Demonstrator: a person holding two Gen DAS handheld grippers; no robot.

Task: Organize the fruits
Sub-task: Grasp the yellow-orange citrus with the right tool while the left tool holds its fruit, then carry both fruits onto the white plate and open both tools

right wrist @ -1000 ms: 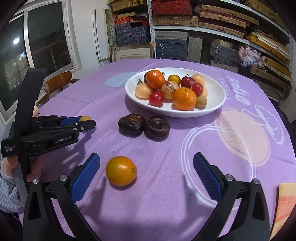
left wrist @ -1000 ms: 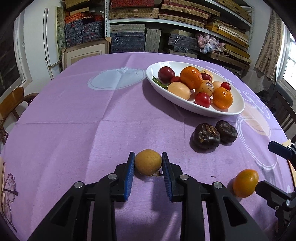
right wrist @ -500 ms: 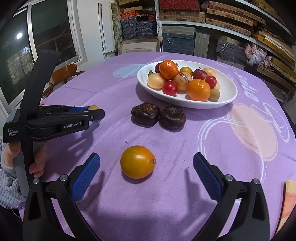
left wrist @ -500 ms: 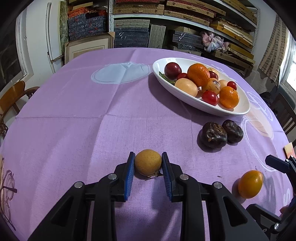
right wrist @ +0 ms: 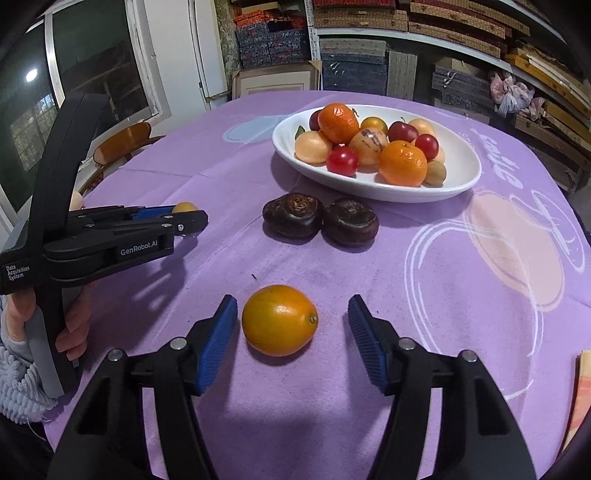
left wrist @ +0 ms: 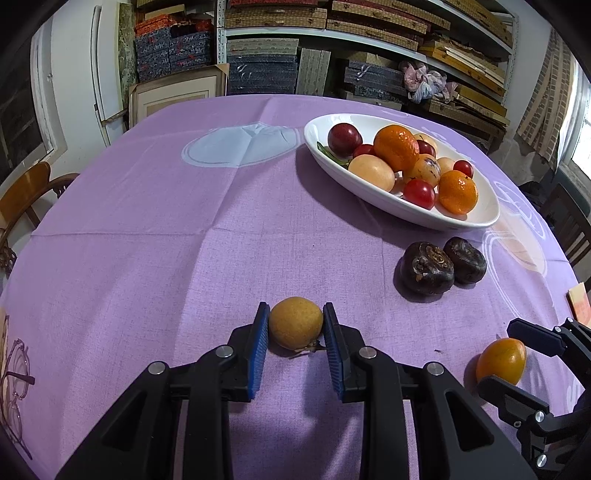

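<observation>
Right wrist: my right gripper [right wrist: 291,325] is closing around the loose orange [right wrist: 279,319], smooth and round, so squeeze its middle; my left gripper [left wrist: 295,328] pinches the russet fruit [left wrist: 295,322].

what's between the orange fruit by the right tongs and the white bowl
Two dark fruits, side by side on the purple cloth, seen in the right wrist view.

Two wrist cameras, each looking down its own tool at the table.

The left view sits low and close over the table [left wrist: 155,229], facing the white bowl [left wrist: 480,218] ahead to its right; the right view faces the bowl [right wrist: 469,173] head-on. Both share the bowl, the two dark fruits [left wrist: 441,267] before it, and shelves [right wrist: 406,33] behind.
</observation>
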